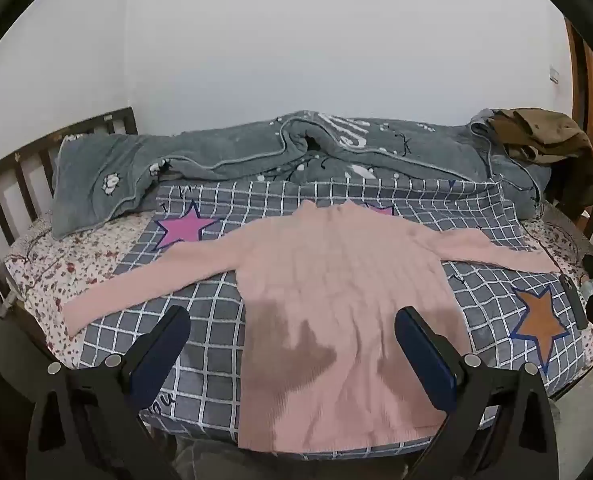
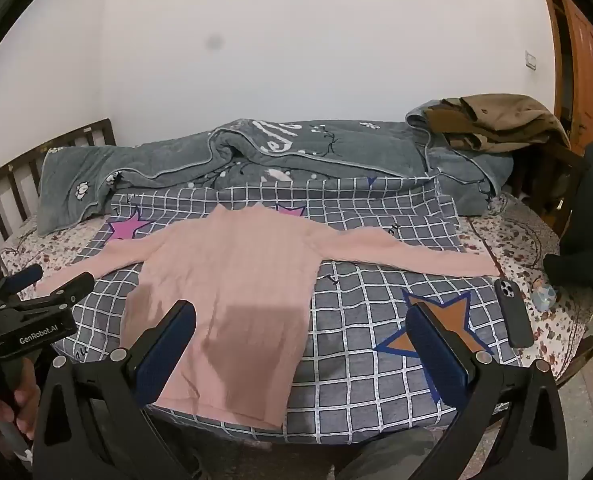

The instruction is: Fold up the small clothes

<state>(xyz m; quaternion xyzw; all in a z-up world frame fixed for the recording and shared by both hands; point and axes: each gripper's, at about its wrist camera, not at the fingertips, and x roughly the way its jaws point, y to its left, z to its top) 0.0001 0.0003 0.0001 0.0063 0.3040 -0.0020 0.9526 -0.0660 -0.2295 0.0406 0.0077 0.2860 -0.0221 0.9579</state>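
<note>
The bed [image 1: 40, 280] carries a checked sheet [image 1: 216, 332], and on it the pink sweater [image 1: 336, 280] lies flat, hem toward the person, collar toward the wall. Its 2 sleeves run sideways, so the long axis crosses the view left to right. The left gripper [image 1: 292, 320] hangs over the hem, jaws wide apart, gripping nothing. The right gripper [image 2: 302, 320] is likewise spread and empty, over the sweater's right edge. Each sleeve looks nearest its own-side gripper. A phone [image 2: 512, 312] lies beside the right cuff.
</note>
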